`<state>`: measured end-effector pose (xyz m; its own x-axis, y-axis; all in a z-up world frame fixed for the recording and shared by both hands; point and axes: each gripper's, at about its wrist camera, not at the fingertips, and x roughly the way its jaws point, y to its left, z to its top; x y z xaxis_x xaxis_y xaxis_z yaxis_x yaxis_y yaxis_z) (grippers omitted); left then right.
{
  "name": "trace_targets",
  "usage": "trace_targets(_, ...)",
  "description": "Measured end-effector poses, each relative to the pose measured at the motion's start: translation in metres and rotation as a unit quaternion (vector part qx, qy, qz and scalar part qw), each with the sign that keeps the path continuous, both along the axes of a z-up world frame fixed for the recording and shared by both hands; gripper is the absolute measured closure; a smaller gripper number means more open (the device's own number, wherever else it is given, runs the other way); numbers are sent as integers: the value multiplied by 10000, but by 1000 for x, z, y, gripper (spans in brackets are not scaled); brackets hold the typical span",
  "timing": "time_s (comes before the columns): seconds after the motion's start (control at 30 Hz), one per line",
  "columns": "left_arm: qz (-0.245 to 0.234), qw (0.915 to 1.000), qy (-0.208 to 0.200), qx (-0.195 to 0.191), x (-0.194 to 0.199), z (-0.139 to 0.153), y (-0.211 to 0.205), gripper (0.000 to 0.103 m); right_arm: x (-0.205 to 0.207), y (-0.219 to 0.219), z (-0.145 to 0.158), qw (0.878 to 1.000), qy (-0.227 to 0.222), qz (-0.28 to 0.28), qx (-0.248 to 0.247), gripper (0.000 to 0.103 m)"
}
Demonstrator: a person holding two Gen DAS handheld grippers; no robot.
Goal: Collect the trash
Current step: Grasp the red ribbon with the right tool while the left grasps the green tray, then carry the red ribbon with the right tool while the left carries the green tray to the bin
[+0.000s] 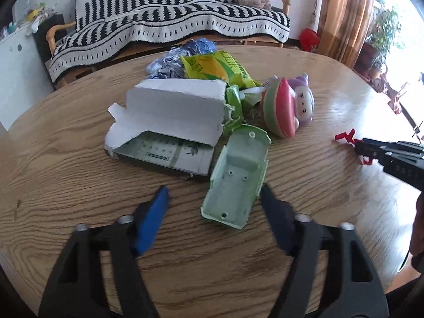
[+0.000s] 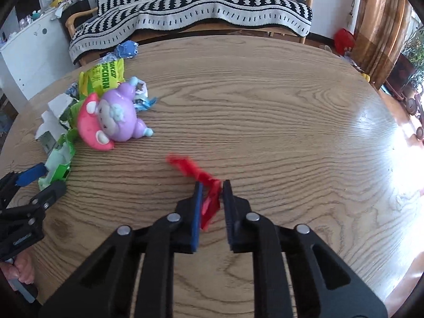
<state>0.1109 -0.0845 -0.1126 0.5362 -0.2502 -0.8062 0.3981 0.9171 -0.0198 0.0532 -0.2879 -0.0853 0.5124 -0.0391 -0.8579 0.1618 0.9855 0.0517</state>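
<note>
A heap of trash lies on the round wooden table [image 1: 79,159]: a torn white carton [image 1: 169,122], a yellow-green popcorn bag [image 1: 217,69], crumpled blue foil [image 1: 169,66] and a pale green plastic tray piece [image 1: 235,182]. My left gripper [image 1: 214,193] stands open around the near end of that green piece; its right finger [image 1: 273,212] is at the piece's edge, and the left finger is apart from it. My right gripper [image 2: 212,185] is shut on a red scrap of wrapper [image 2: 209,198] that trails out onto the table.
A pink and purple toy figure [image 2: 116,116] lies beside the heap. Behind the table stands a bench with a black-and-white striped blanket [image 1: 169,26]. A white cabinet [image 2: 29,58] is at the left, a curtain [image 1: 341,13] and plants at the right.
</note>
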Motion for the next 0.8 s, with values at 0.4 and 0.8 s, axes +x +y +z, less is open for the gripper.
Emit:
trace_targets(0.4,30,9995,-6,-329,-34,30,-12,68,-45,-25,32,9989,-397,-137,225,92)
trace_targets(0.8,-788,9948,-195,-622,-90,63,-120,69,-159,-150,35,9906,-583,-1210,257,92)
